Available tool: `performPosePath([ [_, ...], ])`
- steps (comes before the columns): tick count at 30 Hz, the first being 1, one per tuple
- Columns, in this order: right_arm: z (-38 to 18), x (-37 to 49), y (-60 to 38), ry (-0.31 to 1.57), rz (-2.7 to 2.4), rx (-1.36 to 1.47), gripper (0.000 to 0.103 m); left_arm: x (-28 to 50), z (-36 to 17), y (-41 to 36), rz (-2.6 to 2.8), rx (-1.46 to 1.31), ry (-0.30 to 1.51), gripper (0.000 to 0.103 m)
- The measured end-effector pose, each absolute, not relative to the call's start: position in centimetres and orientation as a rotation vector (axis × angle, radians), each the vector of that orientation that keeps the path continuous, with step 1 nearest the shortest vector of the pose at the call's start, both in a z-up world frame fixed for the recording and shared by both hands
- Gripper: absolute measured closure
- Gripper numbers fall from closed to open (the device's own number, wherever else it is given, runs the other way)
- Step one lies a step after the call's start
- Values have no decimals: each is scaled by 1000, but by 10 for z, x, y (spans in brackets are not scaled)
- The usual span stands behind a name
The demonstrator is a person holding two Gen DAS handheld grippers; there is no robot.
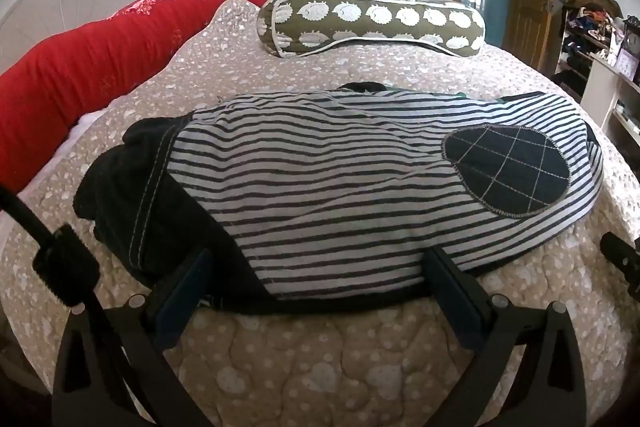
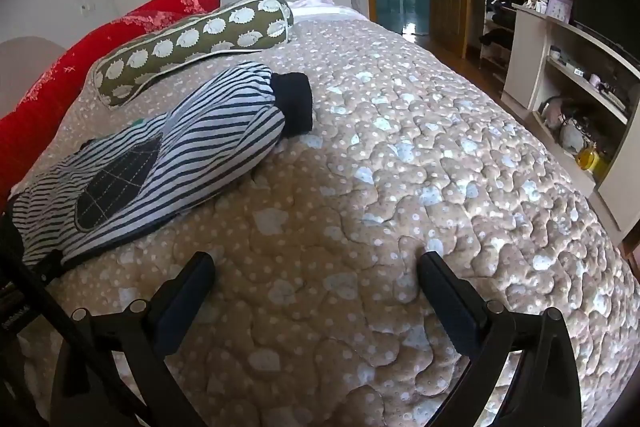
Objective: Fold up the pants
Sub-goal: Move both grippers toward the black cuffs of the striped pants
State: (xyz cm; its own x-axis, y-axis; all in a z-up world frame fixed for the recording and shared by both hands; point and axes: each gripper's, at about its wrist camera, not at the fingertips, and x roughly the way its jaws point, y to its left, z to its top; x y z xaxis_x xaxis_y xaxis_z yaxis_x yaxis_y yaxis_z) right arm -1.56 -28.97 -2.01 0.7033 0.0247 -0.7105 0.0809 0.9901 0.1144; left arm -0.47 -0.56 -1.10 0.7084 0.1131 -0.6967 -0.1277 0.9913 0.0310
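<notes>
Lying on quilt, striped pants w/ dark cuffs, near bolster. L gripper jaws wide, straddling the near hem. R gripper jaws wide, over bare quilt, apart from pants.

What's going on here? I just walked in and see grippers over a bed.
A person holding two grippers is folding striped pants on the quilt. The left gripper is open at the pants' near edge, its fingers straddling the fabric. The right gripper hangs open over bare quilt, beside the pants.
</notes>
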Motion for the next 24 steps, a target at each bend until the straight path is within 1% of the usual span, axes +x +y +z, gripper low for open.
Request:
performPosePath([
  [7, -21, -22, -290, 800, -37, 129, 1, -5, -12, -7, 134, -23, 773, 0],
  [17, -19, -5, -295, 875, 32, 108, 0, -4, -12, -7, 126, -39, 770, 0],
  [20, -19, -8, -293, 828, 46, 71, 1, -4, -13, -7, 133, -31, 771, 0],
  [24, -20, -16, -293, 788, 79, 113, 1, -4, -13, -7, 131, -32, 775, 0],
])
